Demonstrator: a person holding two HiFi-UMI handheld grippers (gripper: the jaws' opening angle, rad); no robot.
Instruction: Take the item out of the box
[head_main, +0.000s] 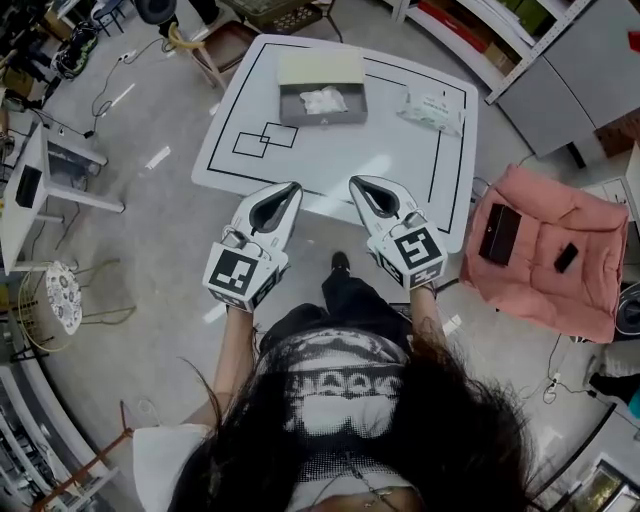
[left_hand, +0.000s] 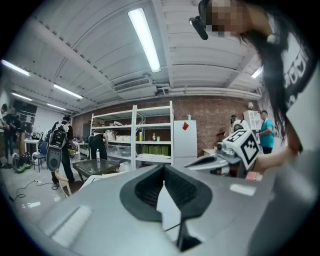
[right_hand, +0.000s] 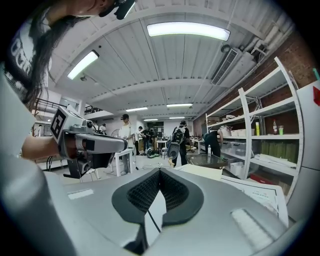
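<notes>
Both shut, empty: my left gripper (head_main: 290, 188) and right gripper (head_main: 357, 184) at near edge of table (head_main: 340, 160); box (head_main: 322, 118) with white item (head_main: 324, 99) lies far, midway between.

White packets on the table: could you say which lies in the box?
The crumpled packet, inside the grey box; the flat packet lies on the bare table.

I see a white table (head_main: 340, 160) with black line markings, top centre. A white-green packet (head_main: 432, 108) lies at its upper-right corner. Right edge: pink padded seat (head_main: 545, 250) with a black flat thing (head_main: 499, 232) and a smaller black thing (head_main: 565, 257) on it. Left edge: white desk (head_main: 30, 190), with a patterned stool (head_main: 62, 297) below it.
</notes>
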